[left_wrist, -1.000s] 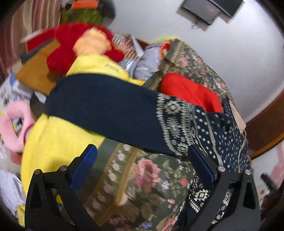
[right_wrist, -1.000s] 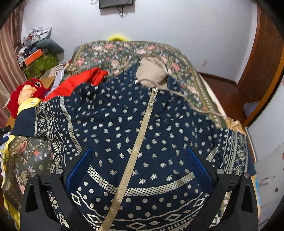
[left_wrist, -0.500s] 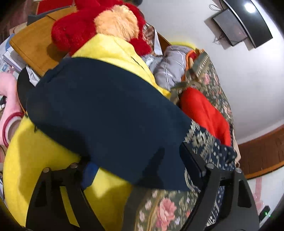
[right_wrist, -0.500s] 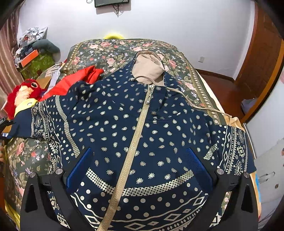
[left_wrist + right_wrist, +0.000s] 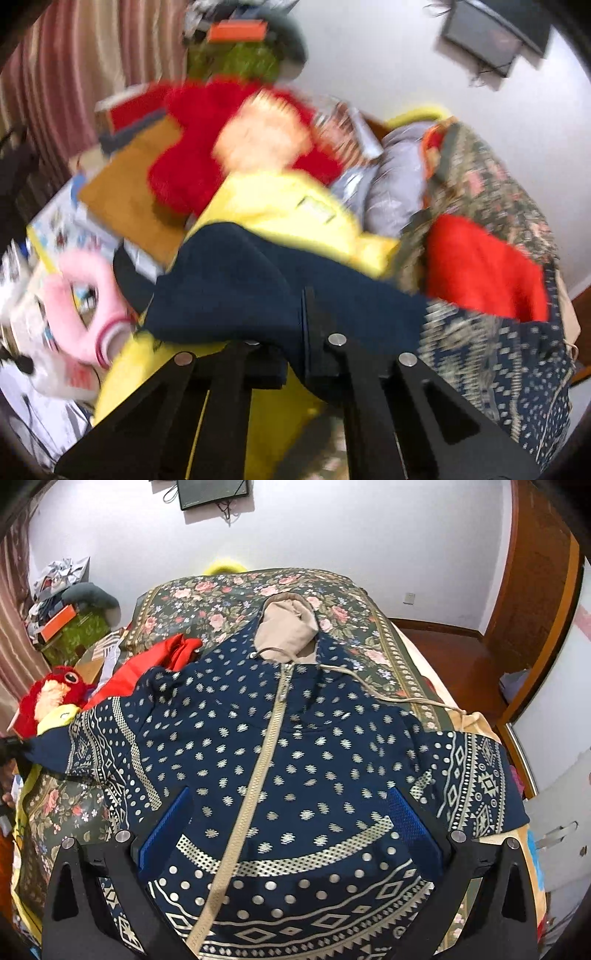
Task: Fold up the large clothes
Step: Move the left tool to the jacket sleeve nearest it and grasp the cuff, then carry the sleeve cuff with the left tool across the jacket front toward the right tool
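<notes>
On bed: hoodie (image 5: 280,746) | left hand-held gripper (image 5: 295,332) clamps sleeve cuff (image 5: 229,291) | right hand-held gripper (image 5: 291,830) agape above hem

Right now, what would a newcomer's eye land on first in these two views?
The navy patterned zip hoodie spread face up over the floral bedspread, its beige hood toward the far wall. Next, the left gripper shut on the hoodie's plain navy cuff at the bed's edge. Behind it sit a red plush toy and a yellow cushion.
</notes>
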`<state>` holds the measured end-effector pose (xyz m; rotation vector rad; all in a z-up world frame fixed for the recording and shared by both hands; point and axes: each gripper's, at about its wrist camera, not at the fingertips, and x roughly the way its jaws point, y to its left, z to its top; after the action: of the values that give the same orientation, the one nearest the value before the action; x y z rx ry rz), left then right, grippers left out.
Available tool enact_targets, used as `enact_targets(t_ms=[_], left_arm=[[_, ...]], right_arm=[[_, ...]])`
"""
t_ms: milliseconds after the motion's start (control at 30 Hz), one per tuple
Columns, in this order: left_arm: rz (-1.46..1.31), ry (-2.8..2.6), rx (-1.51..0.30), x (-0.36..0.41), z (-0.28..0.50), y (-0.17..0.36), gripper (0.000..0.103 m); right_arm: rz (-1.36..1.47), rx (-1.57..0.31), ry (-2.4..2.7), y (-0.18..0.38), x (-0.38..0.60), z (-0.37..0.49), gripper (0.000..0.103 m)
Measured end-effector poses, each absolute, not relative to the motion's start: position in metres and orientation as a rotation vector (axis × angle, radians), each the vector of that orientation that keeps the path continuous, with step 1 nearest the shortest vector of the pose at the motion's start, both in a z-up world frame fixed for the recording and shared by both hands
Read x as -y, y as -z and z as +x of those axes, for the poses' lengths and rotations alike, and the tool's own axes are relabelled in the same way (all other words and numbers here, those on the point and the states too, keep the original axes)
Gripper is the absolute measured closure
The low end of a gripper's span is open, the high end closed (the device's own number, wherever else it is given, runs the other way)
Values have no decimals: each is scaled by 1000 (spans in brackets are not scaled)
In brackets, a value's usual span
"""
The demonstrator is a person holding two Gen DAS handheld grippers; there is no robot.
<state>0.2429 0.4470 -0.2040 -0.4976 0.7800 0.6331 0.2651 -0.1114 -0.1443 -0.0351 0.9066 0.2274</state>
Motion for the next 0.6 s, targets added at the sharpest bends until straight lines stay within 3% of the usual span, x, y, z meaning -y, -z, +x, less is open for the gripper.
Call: enact_targets(t_ms=[333,600], left_arm=[[-353,-322,-593,-335,284,79,100],[-238,-49,-561,-197,327,29,100]], right_arm=[[-8,-867,-223,130,146,264,0],[8,-840,-240,124,173,254,0]])
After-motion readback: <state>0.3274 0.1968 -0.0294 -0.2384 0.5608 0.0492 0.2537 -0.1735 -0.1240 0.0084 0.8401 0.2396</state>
